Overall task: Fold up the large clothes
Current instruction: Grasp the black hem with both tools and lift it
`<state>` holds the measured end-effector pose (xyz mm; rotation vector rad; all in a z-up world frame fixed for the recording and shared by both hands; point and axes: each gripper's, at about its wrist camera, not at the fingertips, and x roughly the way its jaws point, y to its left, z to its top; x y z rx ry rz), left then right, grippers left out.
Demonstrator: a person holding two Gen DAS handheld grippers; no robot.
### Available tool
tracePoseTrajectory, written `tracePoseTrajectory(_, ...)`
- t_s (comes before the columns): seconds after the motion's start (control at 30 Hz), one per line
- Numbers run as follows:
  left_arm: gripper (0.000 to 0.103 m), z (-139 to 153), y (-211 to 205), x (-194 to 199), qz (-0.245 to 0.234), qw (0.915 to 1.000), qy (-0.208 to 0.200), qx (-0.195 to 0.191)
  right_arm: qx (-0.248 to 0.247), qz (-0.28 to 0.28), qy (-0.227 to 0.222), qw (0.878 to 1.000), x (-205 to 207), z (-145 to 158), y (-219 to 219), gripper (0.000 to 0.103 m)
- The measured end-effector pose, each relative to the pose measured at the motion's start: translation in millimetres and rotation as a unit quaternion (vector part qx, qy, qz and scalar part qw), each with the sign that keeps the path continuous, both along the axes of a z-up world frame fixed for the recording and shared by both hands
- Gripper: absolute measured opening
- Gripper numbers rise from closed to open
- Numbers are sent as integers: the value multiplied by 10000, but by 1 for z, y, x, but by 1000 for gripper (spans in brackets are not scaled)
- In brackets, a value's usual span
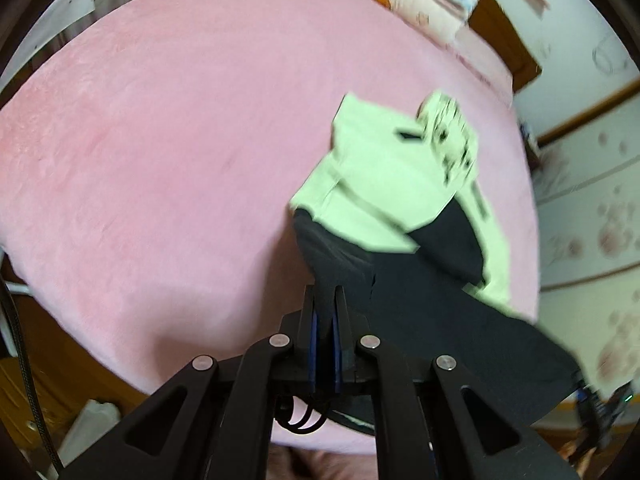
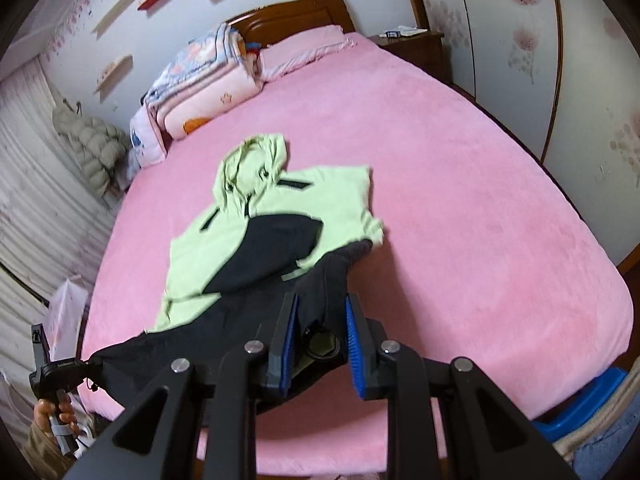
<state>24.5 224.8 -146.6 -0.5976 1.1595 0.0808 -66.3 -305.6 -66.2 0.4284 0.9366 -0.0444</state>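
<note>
1. The hoodie (image 2: 256, 240), green and black, is spread on the pink bed (image 2: 480, 200).
2. Its black hem is clamped in the left gripper (image 1: 327, 300), jaws pressed together.
3. Black fabric is seen between the parted jaws of the right gripper (image 2: 322, 312); whether it is gripped cannot be told.
4. The garment is blurred in the left view.

- A pale green and black hoodie (image 2: 276, 216) lies on the pink bed (image 2: 480, 200), hood toward the headboard (image 2: 296, 12).
- Its black hem is lifted off the bed's near edge.
</note>
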Motion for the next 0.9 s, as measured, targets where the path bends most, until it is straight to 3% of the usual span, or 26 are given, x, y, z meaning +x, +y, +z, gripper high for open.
tracePoseTrajectory(0.2, 3, 21, 10, 62, 457, 9978, -196, -448, 167, -62, -95, 9998, 64, 13, -11, 22)
tracePoseTrajectory(0.33, 3, 31, 5, 128, 609, 9976, -157, -278, 278, -89, -18, 9996, 137, 9, -32, 22)
tracePoseTrajectory(0.47, 5, 22, -2, 207, 773, 9969, -91, 54, 297, -89, 73, 9995, 216, -5, -46, 22)
tracePoseTrajectory(0.57, 19, 3, -1, 260, 998, 9945, -116, 278, 62, -174, 271, 9995, 275, -28, -52, 25)
tracePoseTrajectory(0.63, 63, -8, 0, 284, 1174, 9922, -73, 415, 12, -368, 406, 9985, 309, -46, -59, 30)
tracePoseTrajectory(0.67, 70, -16, 1, 295, 1276, 9906, -59, 497, -24, -475, 430, 9979, 323, -56, -62, 31)
tracePoseTrajectory(0.77, 73, -39, -2, 314, 1363, 9873, -24, 811, -48, -531, 498, 9973, 351, -83, -67, 35)
tracePoseTrajectory(0.9, 73, -86, -12, 328, 814, 9871, 382, 1322, -103, -281, 804, 9963, 366, -124, -65, 35)
